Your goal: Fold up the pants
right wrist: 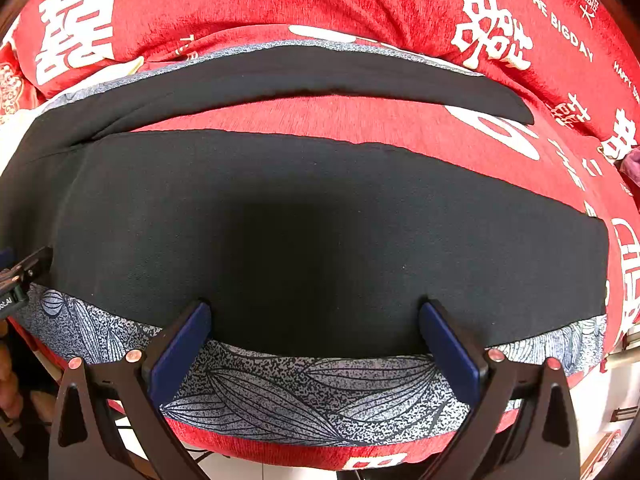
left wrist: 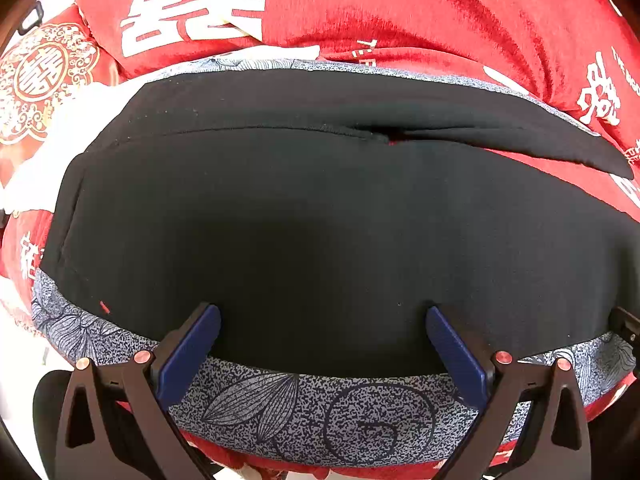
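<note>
Both grippers at the near hem, fingers spread

Your left gripper (left wrist: pixel 323 314) and right gripper (right wrist: pixel 314 310) grip nothing; the black pants (left wrist: pixel 304 216) run crosswise ahead, on the red bedspread (left wrist: pixel 400 8)

One pair of black pants (left wrist: pixel 320 220), two hand-held grippers (left wrist: pixel 323 340) (right wrist: pixel 314 336), seemingly one patterned cloth (left wrist: pixel 320 408), one red cover (left wrist: pixel 400 8).

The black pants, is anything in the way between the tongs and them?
Nothing visible. The black pants lie flat on a patterned grey cloth over the red blanket. The left tongs and right tongs are open, their tips already at the pants' near edge, with only bare cloth between.
</note>
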`<state>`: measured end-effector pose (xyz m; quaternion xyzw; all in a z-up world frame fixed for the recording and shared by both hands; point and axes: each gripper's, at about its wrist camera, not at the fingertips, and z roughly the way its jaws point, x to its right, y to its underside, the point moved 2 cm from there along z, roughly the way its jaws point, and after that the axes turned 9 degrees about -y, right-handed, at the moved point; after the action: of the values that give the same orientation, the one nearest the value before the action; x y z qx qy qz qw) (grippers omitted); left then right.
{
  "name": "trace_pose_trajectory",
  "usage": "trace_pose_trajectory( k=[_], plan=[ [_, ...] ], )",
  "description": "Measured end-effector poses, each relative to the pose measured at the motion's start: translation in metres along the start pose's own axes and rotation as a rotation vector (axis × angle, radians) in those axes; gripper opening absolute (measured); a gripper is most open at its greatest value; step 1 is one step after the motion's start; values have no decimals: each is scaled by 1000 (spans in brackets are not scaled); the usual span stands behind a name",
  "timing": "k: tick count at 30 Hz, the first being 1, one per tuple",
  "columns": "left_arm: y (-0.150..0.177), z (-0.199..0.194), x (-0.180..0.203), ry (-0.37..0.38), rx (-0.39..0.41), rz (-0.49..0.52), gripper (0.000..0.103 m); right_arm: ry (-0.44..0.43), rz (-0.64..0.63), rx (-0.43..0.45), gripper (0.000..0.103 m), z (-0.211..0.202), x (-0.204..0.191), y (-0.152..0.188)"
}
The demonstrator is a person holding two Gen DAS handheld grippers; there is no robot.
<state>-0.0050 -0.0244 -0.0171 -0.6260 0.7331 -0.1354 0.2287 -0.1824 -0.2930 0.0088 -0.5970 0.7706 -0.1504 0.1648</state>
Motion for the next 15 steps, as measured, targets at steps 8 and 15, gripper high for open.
trace_pose_trajectory(
  k=[8,15],
  plan=[
    [-2,-2,2,2,-15,-8,103,2,2,2,103,0,0,0],
    [-3,2,0,4,-20,6,103,4,3,-1,103,1,0,0]
  ],
)
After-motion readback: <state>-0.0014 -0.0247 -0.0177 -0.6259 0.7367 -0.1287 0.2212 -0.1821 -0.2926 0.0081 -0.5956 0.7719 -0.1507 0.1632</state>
